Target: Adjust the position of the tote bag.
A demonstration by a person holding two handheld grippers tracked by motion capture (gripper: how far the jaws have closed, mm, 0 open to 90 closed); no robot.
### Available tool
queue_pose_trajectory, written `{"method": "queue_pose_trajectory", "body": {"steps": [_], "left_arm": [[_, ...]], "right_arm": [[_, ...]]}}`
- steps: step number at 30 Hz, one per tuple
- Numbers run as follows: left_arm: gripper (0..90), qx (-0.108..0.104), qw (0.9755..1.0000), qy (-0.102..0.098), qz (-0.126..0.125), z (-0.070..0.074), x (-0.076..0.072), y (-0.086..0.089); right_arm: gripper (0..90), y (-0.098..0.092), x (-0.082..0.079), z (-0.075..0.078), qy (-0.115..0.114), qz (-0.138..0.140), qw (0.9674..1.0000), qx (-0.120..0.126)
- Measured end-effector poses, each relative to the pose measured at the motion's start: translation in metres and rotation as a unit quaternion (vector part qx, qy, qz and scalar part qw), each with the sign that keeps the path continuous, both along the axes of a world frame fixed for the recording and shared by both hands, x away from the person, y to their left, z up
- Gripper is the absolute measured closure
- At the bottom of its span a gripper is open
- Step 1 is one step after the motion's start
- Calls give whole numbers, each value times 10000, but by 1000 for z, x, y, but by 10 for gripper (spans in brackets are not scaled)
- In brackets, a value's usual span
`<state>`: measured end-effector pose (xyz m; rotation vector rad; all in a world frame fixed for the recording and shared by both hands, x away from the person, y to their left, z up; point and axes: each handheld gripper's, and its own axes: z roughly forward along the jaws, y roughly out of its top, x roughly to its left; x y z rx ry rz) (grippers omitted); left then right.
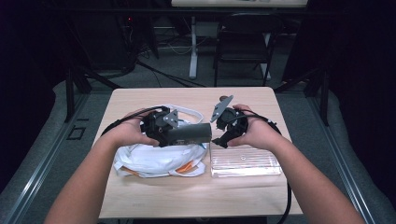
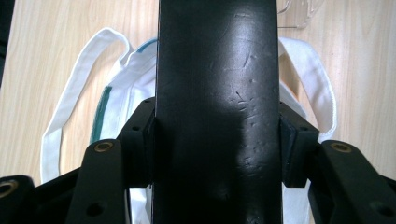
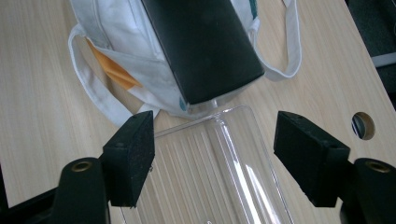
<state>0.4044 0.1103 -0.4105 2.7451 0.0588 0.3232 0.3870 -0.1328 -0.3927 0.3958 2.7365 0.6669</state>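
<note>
Above the white cloth tote bag (image 1: 154,161) on the wooden surface (image 1: 187,196), the left tongs (image 1: 164,133) clamp a dark cylindrical bottle (image 1: 189,134) level while the right tongs (image 3: 215,154) stand wide, empty, over the clear ribbed plastic tray (image 1: 245,163), so I judge lowering it there comes next

Black cylinder (image 2: 217,112) clamped upright between both pads (image 2: 140,140), hiding most of a white bag (image 2: 126,79) on the wooden table (image 2: 42,60); clear tray (image 2: 299,11) corner at top
</note>
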Motion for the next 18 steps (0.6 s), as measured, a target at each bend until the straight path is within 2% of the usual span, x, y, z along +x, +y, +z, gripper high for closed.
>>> {"method": "queue_pose_trajectory", "body": {"steps": [3,11,18], "left_arm": [[432,-9,10000,-4,-50,0,-1,-4],[432,-51,9999,-1,-162,0,-3,-13],[432,-60,9997,13,-246,-2,-4,-21]], "right_arm": [[252,4,1,0,-46,78,9999,-64],[251,12,0,3,-102,255,9994,-219],[247,17,-1,-1,-148,357,9985,-395]]}}
